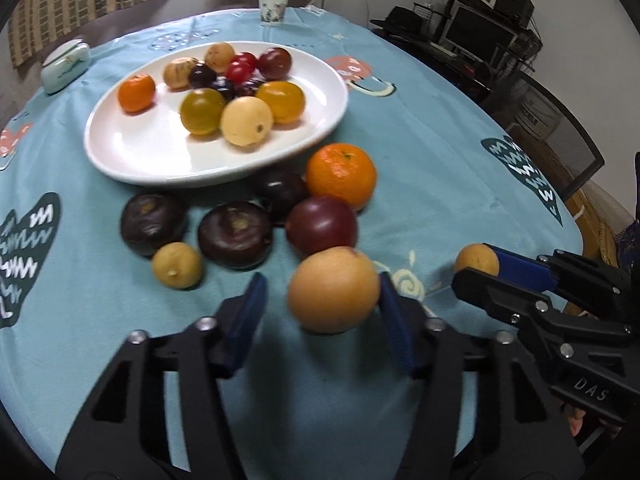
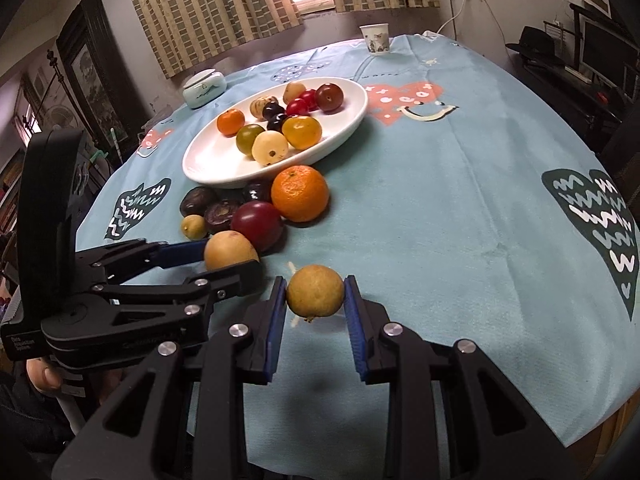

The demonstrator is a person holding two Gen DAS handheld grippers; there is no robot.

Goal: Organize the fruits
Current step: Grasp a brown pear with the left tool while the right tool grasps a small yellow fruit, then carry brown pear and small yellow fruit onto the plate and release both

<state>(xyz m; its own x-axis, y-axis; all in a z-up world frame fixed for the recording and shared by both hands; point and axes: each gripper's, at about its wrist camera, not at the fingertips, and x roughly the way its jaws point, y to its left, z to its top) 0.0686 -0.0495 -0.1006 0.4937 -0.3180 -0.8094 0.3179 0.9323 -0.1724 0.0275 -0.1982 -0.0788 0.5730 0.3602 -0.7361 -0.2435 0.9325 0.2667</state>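
A white oval plate [image 1: 136, 148] [image 2: 208, 160] holds several small fruits. In front of it on the teal cloth lie an orange [image 1: 341, 174] [image 2: 300, 193], a red plum [image 1: 321, 225] [image 2: 257, 224], dark purple fruits [image 1: 235, 233] and a small yellow fruit [image 1: 177, 265]. My left gripper [image 1: 322, 304] [image 2: 234, 262] is open around a tan round fruit [image 1: 333, 290] [image 2: 230, 250]; its right pad touches it, the left pad stands apart. My right gripper [image 2: 315, 298] [image 1: 476, 270] is shut on a small yellow-brown fruit [image 2: 315, 296] [image 1: 476, 260], held just above the cloth.
A paper cup [image 1: 273, 8] [image 2: 375, 40] stands at the table's far edge. A pale lidded ceramic dish [image 1: 65, 65] [image 2: 204, 87] sits far left. Chairs and a desk with a monitor [image 1: 476, 34] stand beyond the right edge. The cloth stretches to the right of the fruit pile.
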